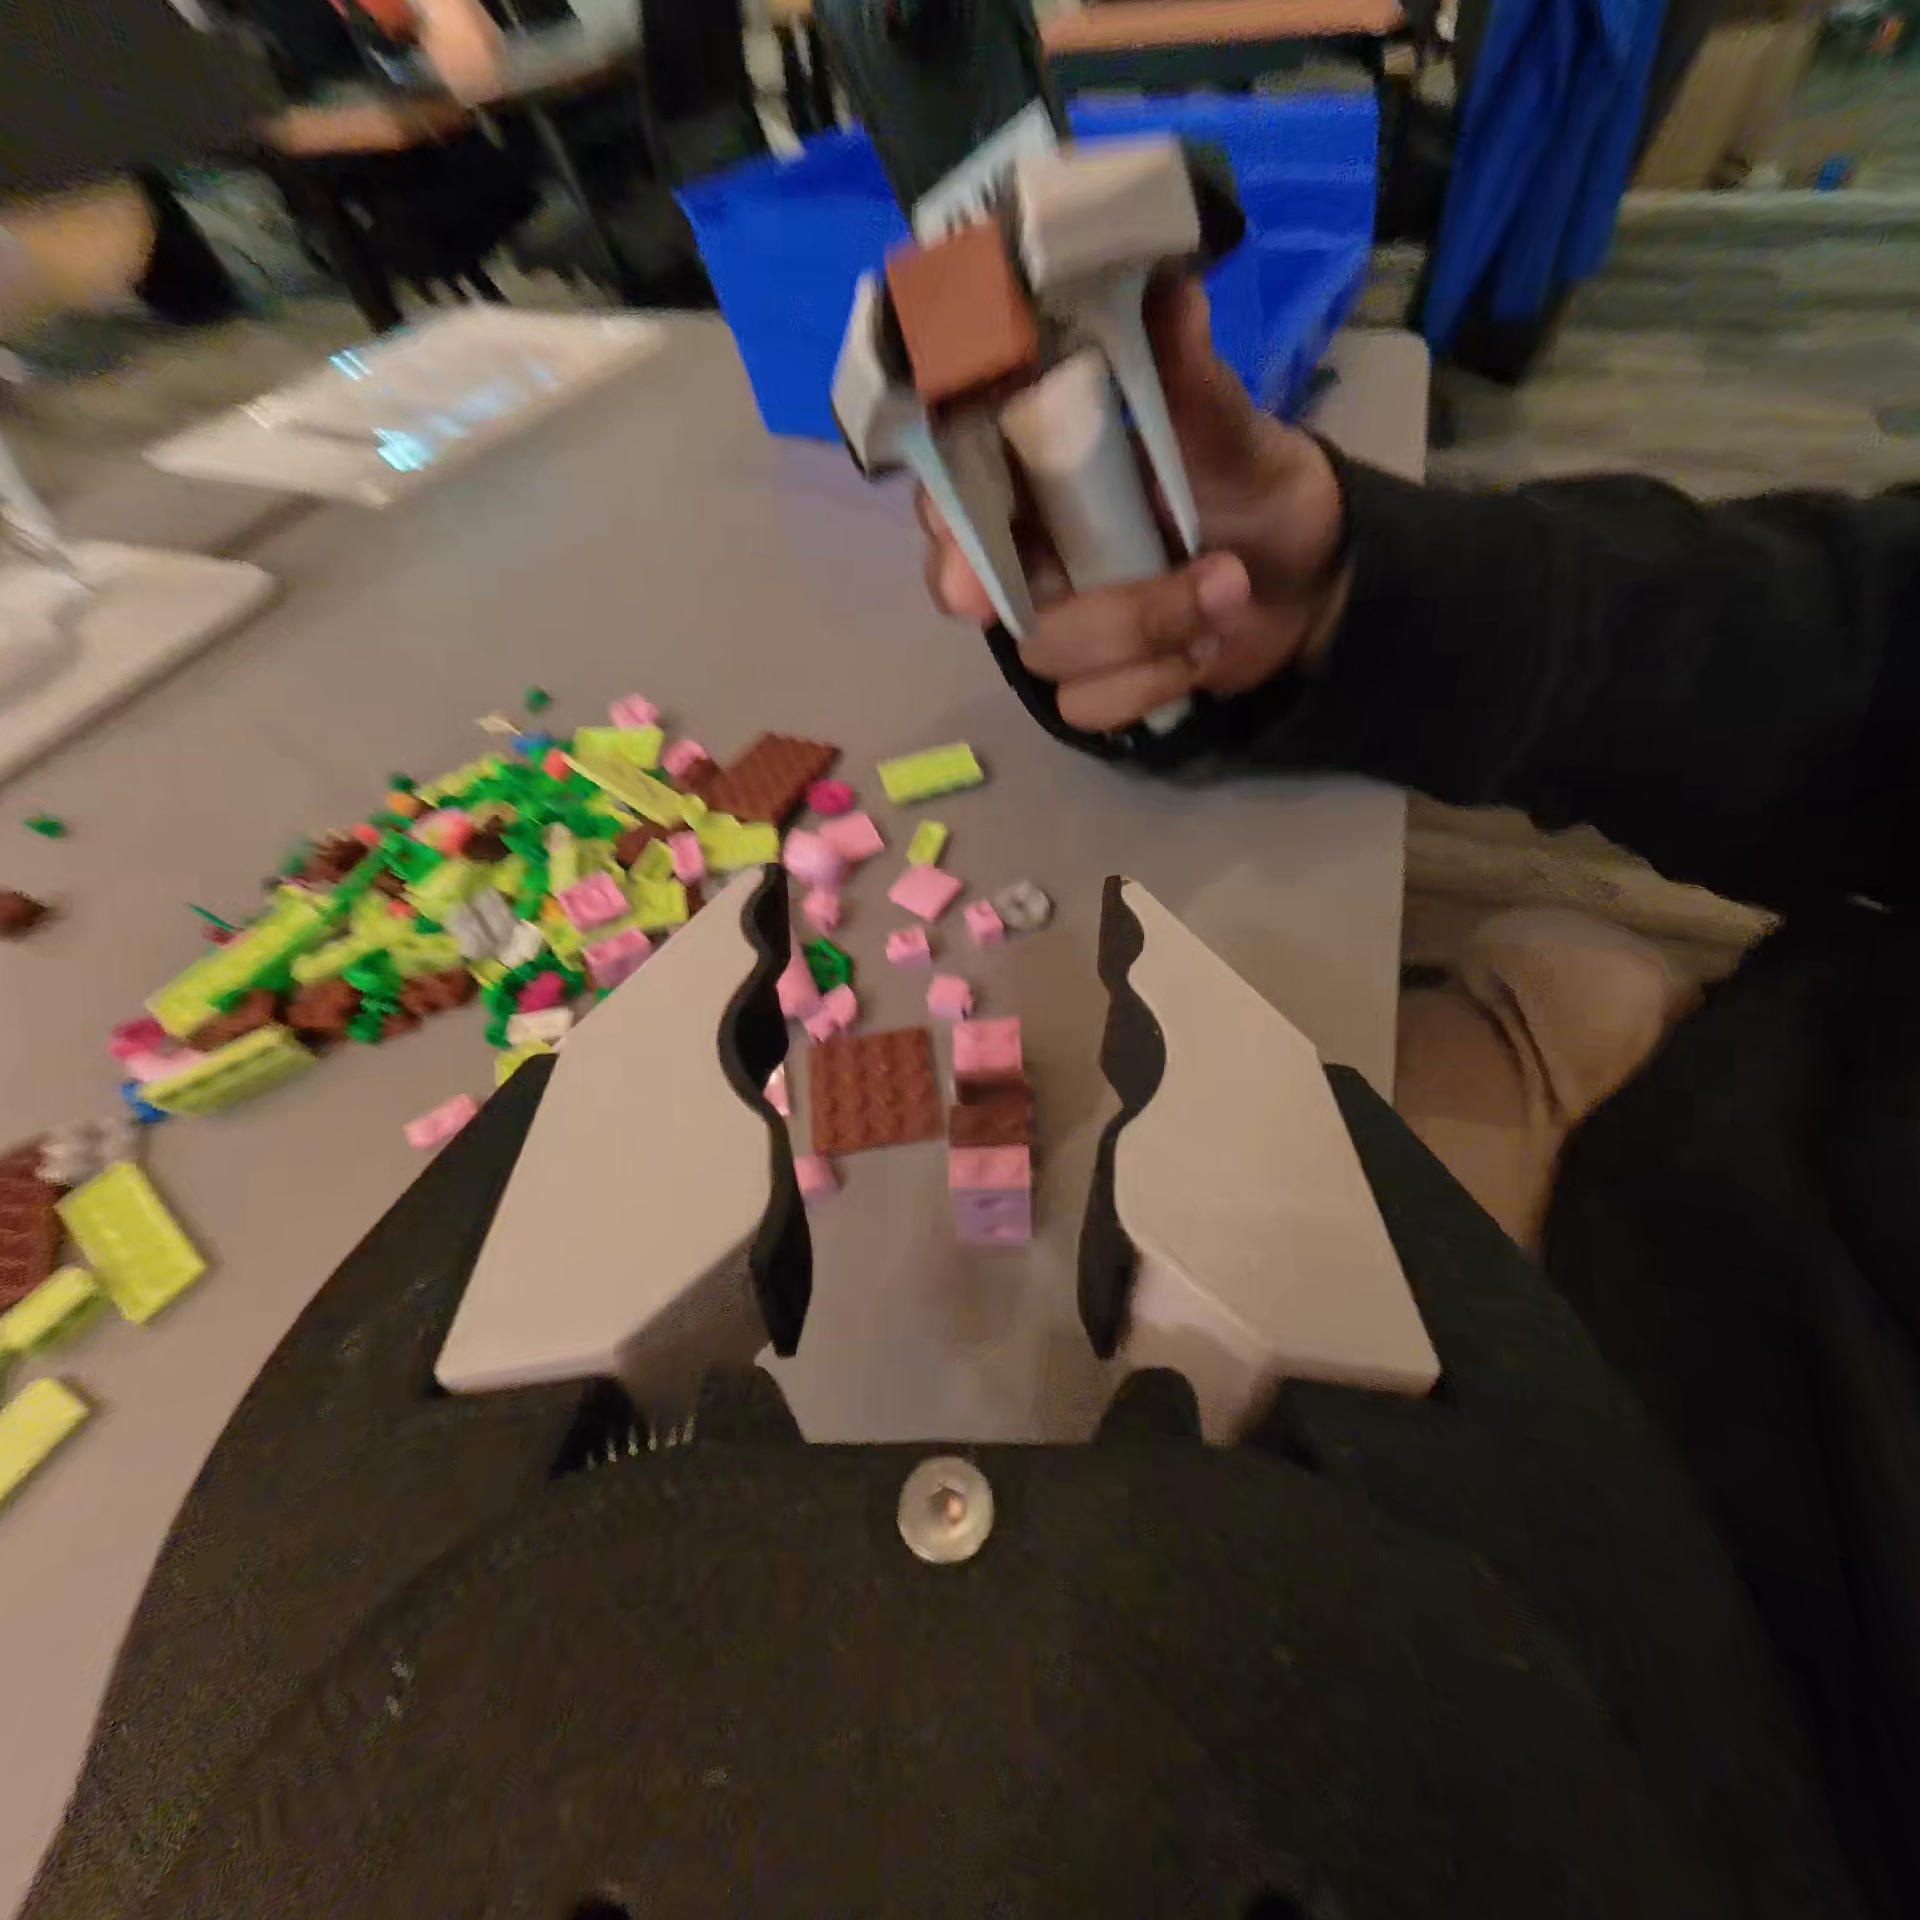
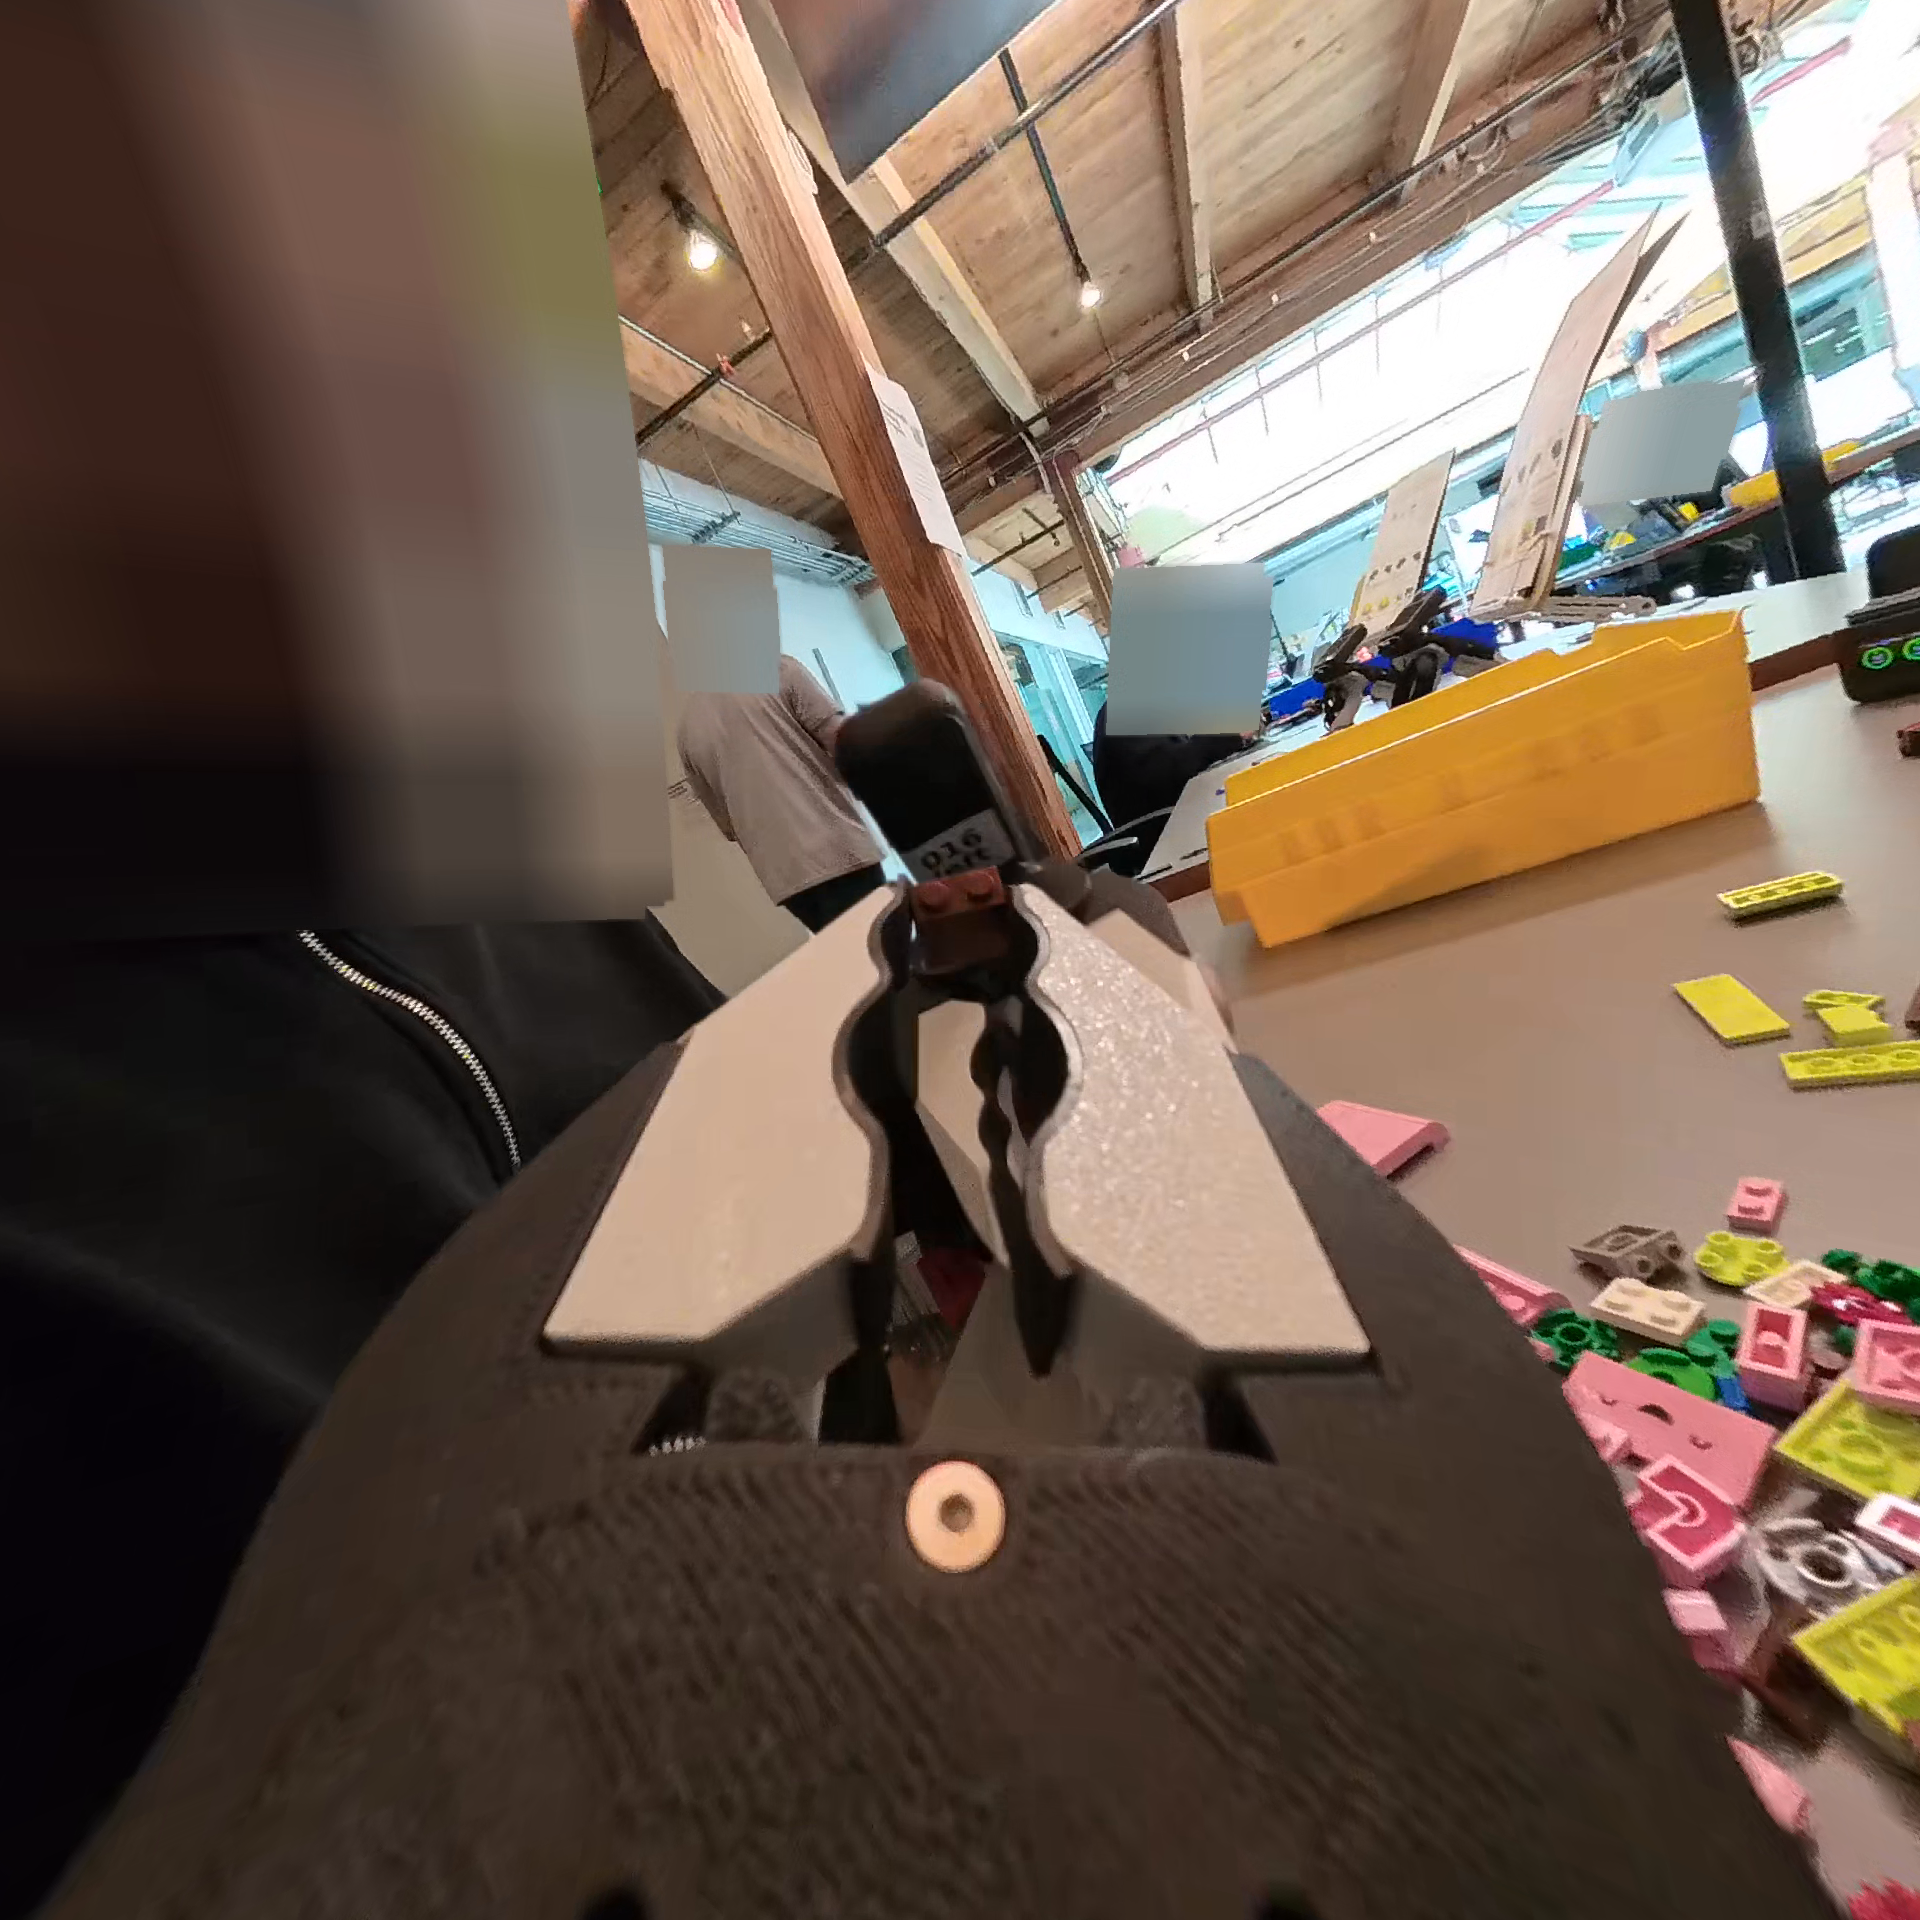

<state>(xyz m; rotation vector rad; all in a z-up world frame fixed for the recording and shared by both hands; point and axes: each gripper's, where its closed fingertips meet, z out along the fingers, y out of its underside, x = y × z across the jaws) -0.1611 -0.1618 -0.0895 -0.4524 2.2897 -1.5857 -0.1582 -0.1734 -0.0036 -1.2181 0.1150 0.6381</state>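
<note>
My left gripper [image 1: 940, 920] is open and empty, low over the grey table [image 1: 644, 582]. Between its fingers on the table lie a brown plate [image 1: 878, 1091] and a small stack of pink, brown and lilac bricks [image 1: 992, 1132]. My right gripper [image 2: 961, 925] is shut on a small brown brick [image 2: 958, 904] at its fingertips. In the left wrist view a hand [image 1: 1174, 623] holds the right gripper [image 1: 987, 301] raised above the table, with the brown brick [image 1: 956, 322] pinched in it. It is above and beyond my left gripper.
A pile of green, lime, pink and brown bricks [image 1: 416, 914] lies left of my left gripper and shows in the right wrist view [image 2: 1766, 1403]. A yellow bin [image 2: 1486, 779] stands farther off. A blue bag [image 1: 810, 270] stands behind the table. The table edge [image 1: 1397, 935] is close on the right. The grippers' ends are close to 9 cm from one another.
</note>
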